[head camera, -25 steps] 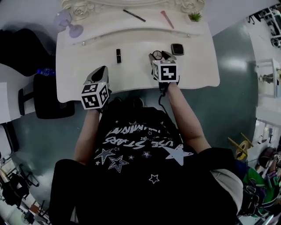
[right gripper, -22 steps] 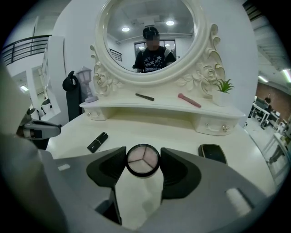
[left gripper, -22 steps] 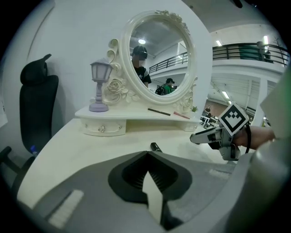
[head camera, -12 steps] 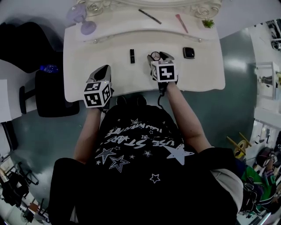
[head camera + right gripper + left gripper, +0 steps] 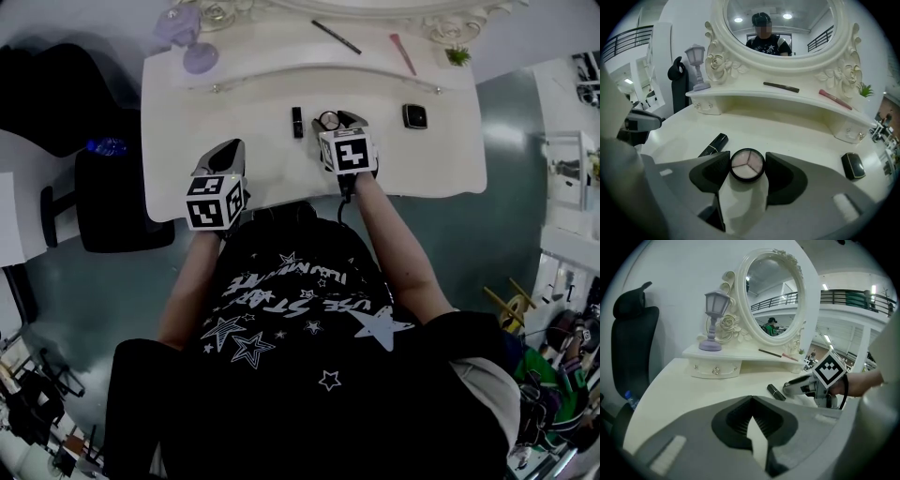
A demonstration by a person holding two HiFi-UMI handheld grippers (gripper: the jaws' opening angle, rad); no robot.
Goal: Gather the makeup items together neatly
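right hand-held gripper (image 5: 747, 160): part-open, pads clamped on round eyeshadow compact (image 5: 747, 167) | left hand-held gripper (image 5: 751, 400): jaws together, empty, over worktop (image 5: 684, 385)

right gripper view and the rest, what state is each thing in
right gripper: jaws shut on the eyeshadow pot
eyeshadow pot: gripped, face up
left gripper: jaws shut, empty
lipstick: capped, lying down
black compact: closed, flat
lamp: upright

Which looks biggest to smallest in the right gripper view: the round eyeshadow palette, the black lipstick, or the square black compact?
Largest: round eyeshadow palette, though nearest the camera.
Then square black compact and black lipstick, about alike, so unranked.
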